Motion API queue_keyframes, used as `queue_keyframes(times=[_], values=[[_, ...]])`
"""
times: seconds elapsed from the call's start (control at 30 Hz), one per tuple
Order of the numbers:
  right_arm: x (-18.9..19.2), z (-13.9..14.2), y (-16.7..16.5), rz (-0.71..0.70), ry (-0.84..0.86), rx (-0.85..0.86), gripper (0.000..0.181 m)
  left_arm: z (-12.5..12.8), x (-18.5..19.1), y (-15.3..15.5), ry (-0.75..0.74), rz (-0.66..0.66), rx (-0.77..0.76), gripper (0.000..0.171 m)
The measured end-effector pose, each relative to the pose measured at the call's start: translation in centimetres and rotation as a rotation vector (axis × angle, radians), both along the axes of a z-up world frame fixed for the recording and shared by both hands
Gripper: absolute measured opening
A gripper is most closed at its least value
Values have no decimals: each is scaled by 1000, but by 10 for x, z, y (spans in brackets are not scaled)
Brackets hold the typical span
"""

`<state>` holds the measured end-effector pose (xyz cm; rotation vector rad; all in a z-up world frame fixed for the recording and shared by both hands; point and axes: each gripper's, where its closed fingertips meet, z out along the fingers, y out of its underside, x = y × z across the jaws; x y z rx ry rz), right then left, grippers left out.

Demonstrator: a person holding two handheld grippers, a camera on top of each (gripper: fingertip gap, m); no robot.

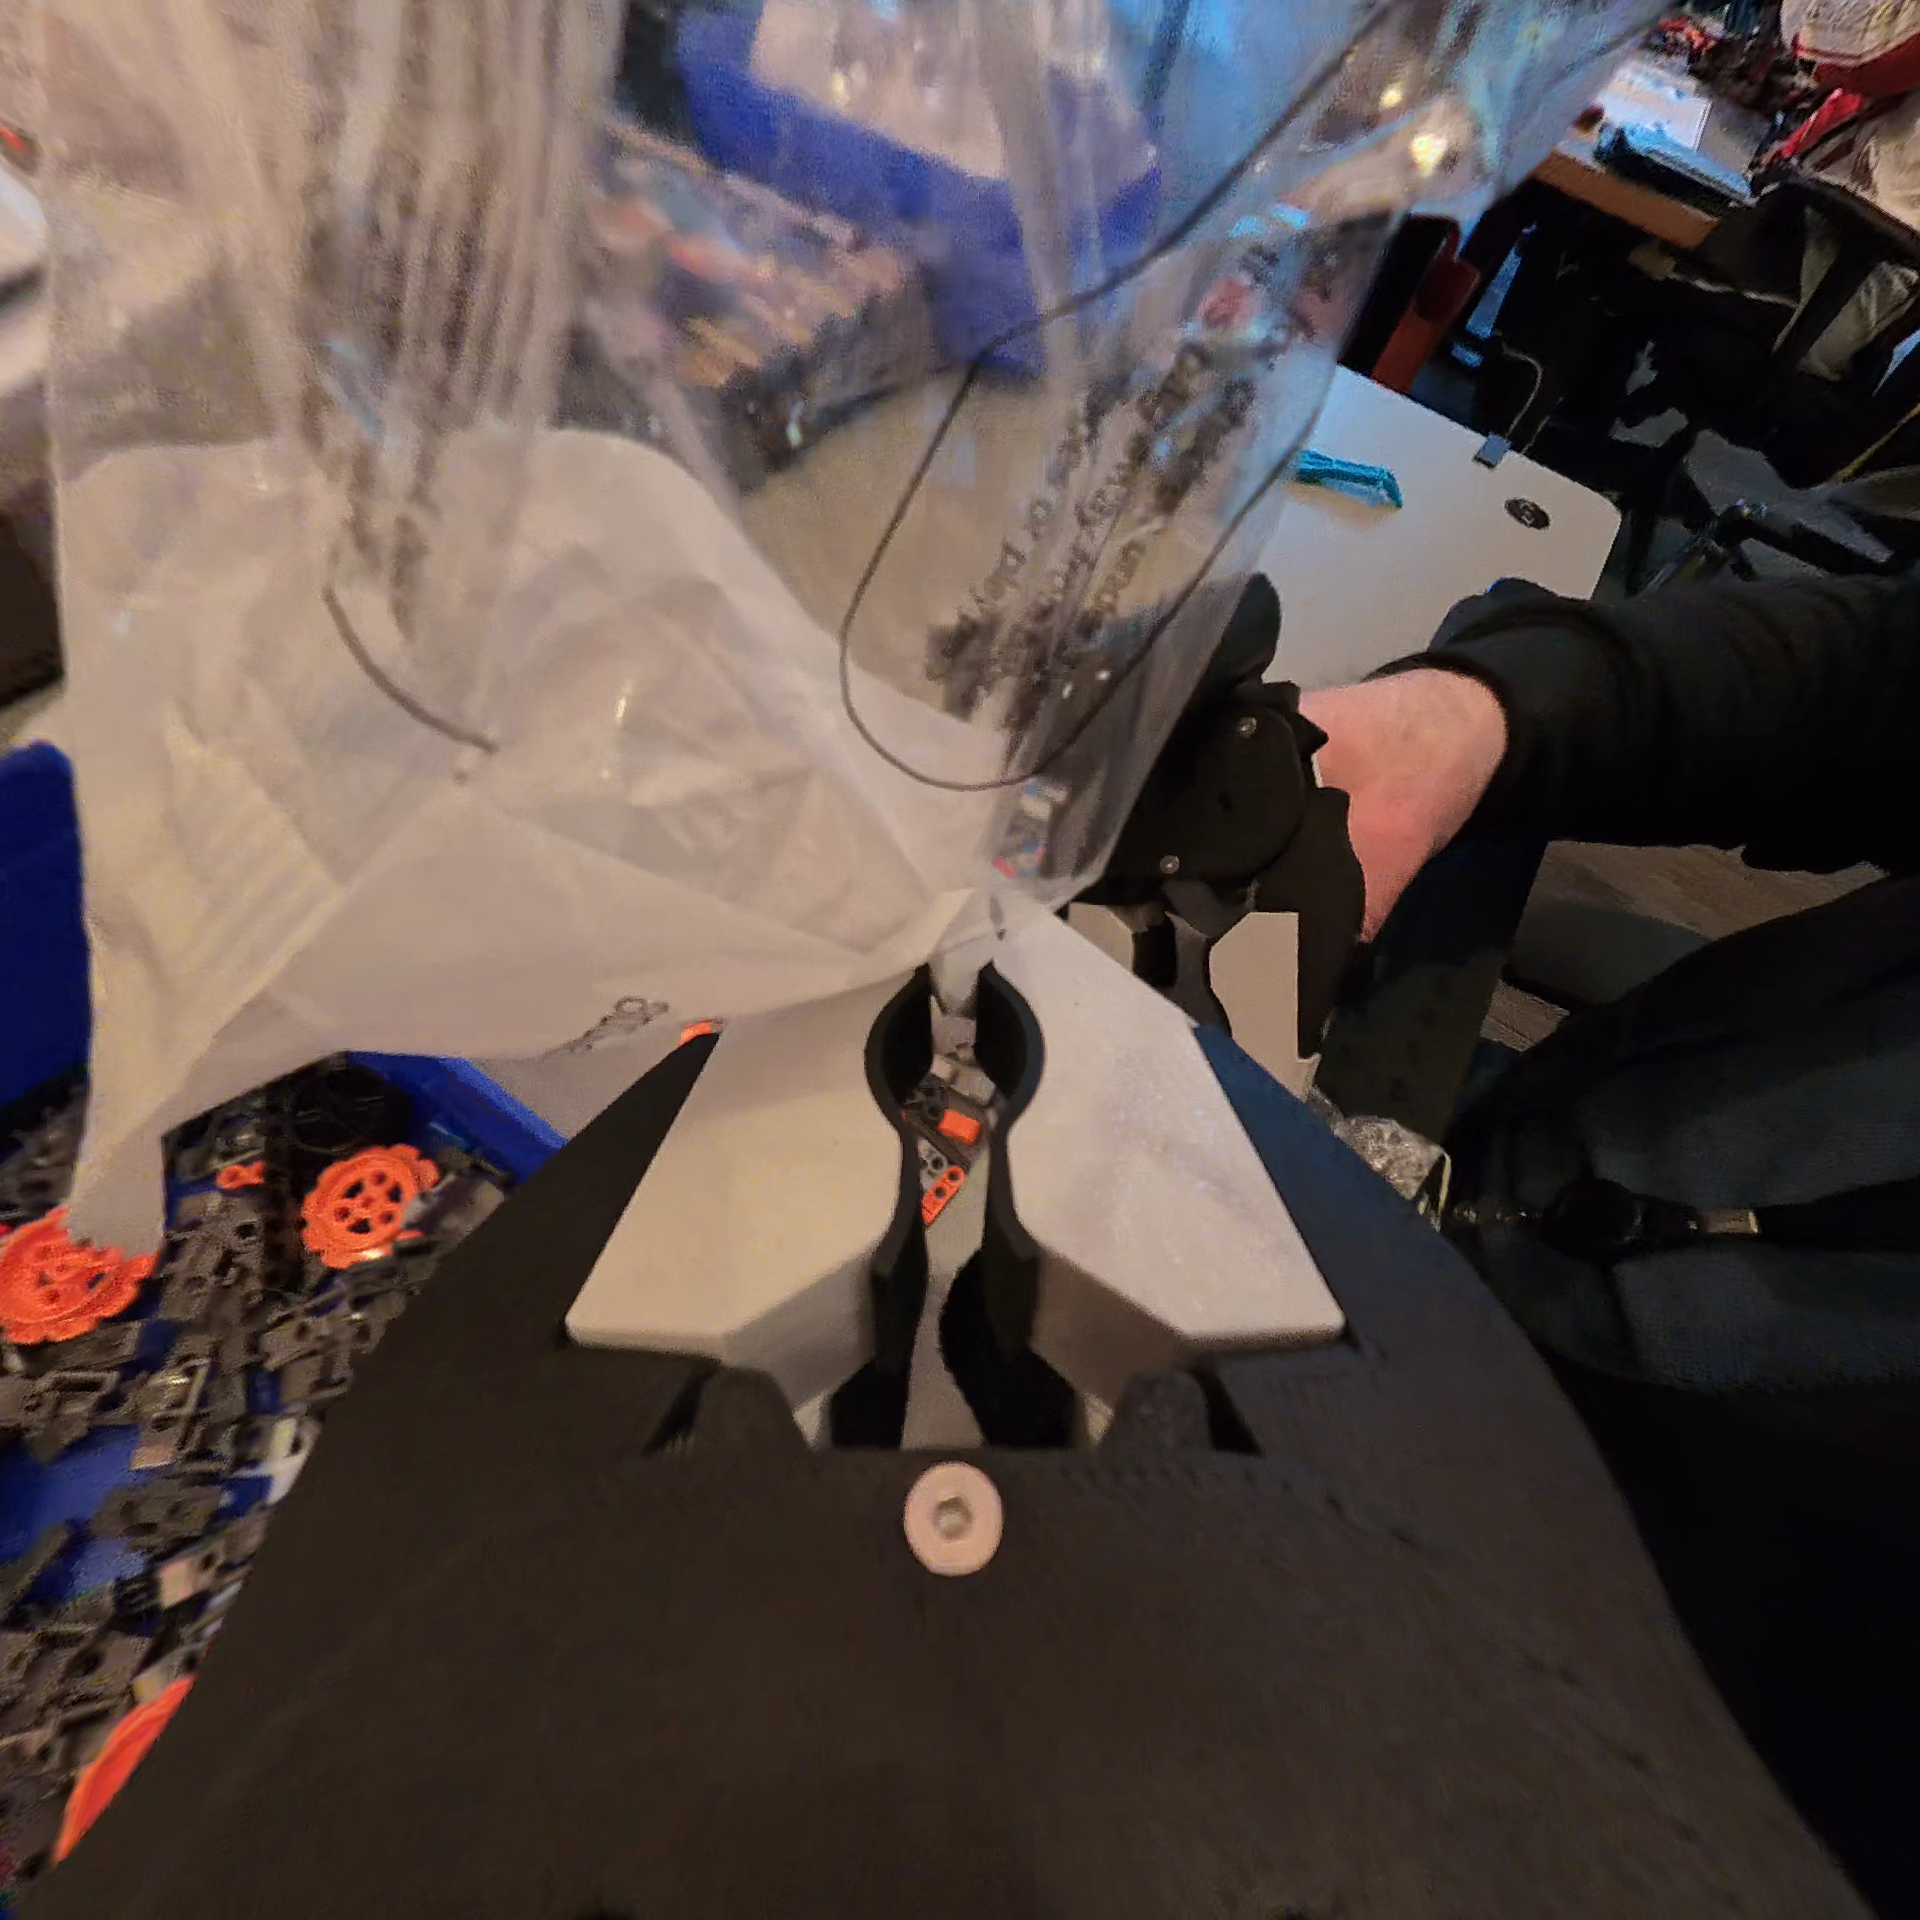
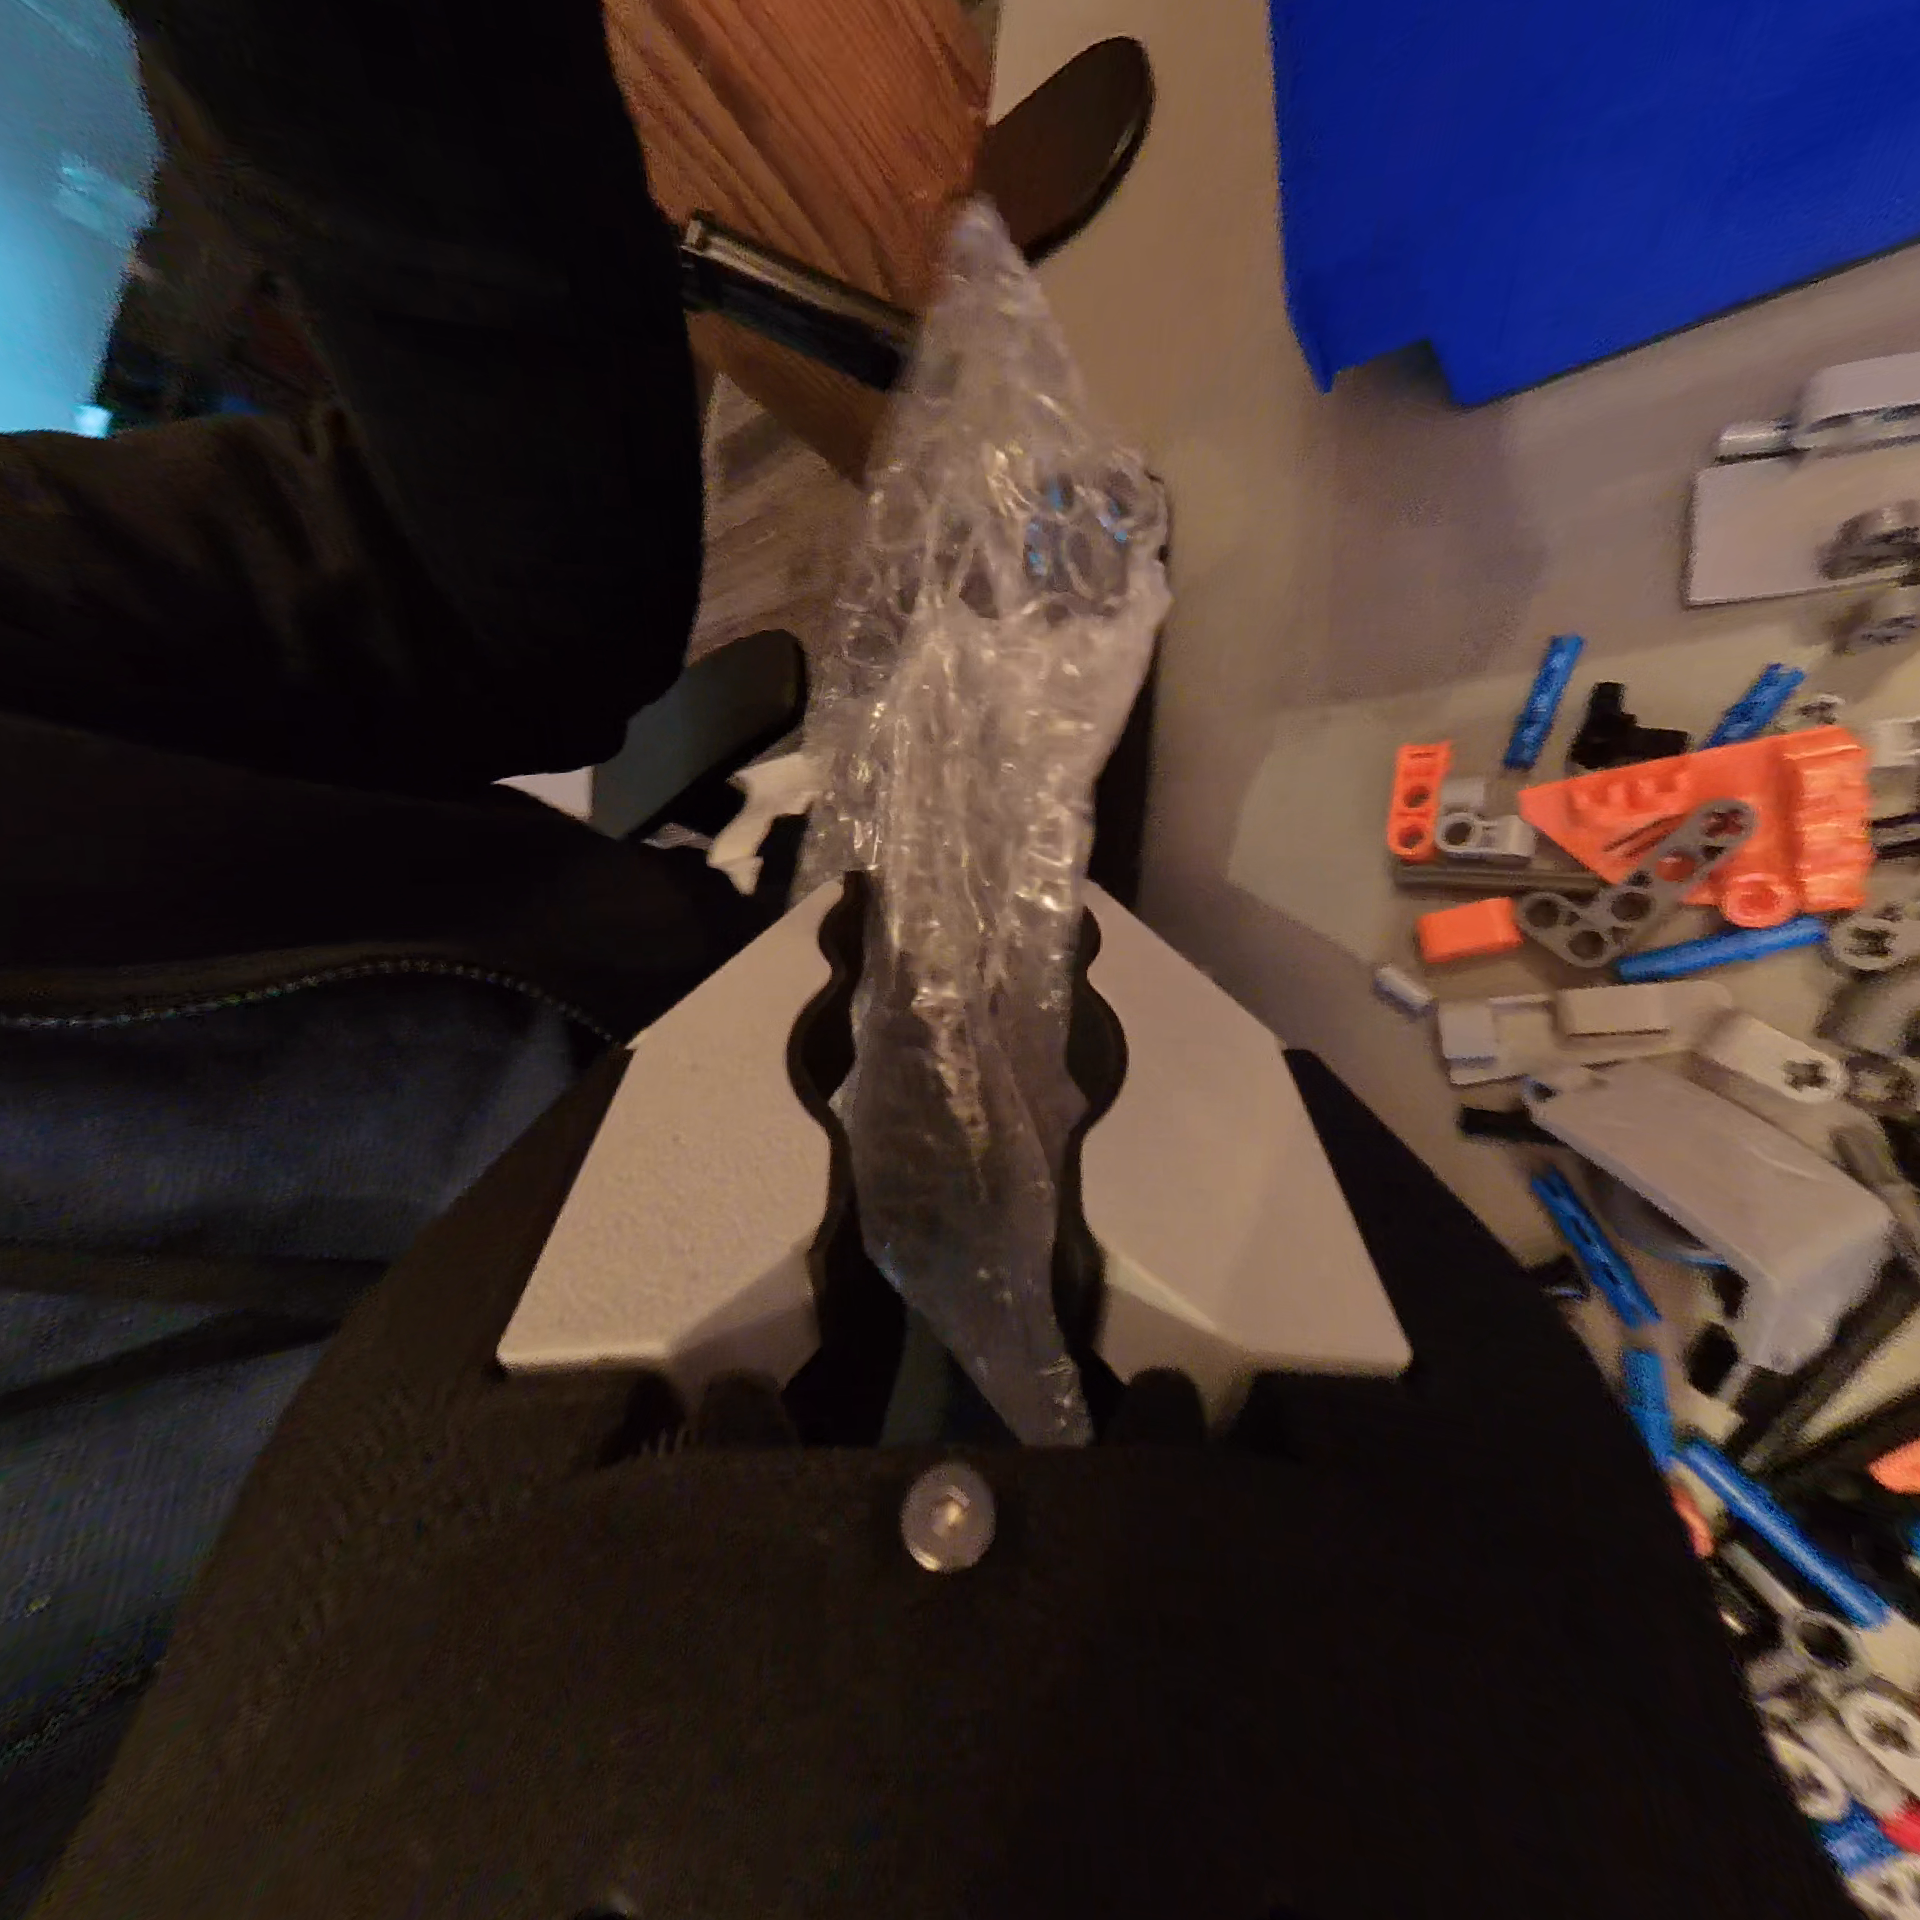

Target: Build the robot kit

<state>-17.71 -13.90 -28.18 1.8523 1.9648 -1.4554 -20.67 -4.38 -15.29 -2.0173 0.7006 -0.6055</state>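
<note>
My left gripper (image 1: 956,997) is shut on the bottom corner of a large clear plastic bag (image 1: 582,582) with black print, which billows up and to the left above a blue bin (image 1: 457,1101) of black and orange parts. The other gripper (image 1: 1236,821), held by a hand (image 1: 1403,769) in a black sleeve, shows at the right behind the bag. My right gripper (image 2: 971,914) is shut on a crumpled clear plastic bag (image 2: 977,748) that stands up between the jaws, with small dark parts inside it.
Orange gears (image 1: 364,1205) lie among black pieces in the bin. In the right wrist view, loose orange, blue, grey and white building parts (image 2: 1662,935) cover a grey table (image 2: 1299,623) beside a blue bin (image 2: 1579,177). A person's dark clothing (image 2: 312,623) fills the left. The grippers' ends are close to 15 cm from one another.
</note>
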Motion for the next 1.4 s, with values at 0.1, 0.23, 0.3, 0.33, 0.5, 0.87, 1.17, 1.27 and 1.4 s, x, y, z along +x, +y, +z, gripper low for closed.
queue_keyframes(times=[0.1,0.23,0.3,0.33,0.5,0.87,1.17,1.27,1.4], values=[[1,-4,3,24,34,133,57,-14,8,2,-22,-16,-42,0],[0,14,18,-22,122,234,83,-24,10,7,-39,-31,-84,0],[3,32,40,-105,183,296,91,-28,10,10,-42,-32,-104,0],[5,46,58,-180,240,340,88,-29,10,10,-37,-37,-114,0],[9,147,120,-448,570,408,81,-34,33,12,-8,-108,-136,0],[83,226,199,-546,598,339,0,-14,47,24,-46,-125,-23,28],[290,256,360,-794,95,665,0,-42,44,-7,118,-209,-18,28],[357,233,410,-841,-150,662,0,-50,37,-8,144,-174,-26,25],[421,184,456,-752,-537,653,0,-51,30,-7,133,-151,-48,23]])
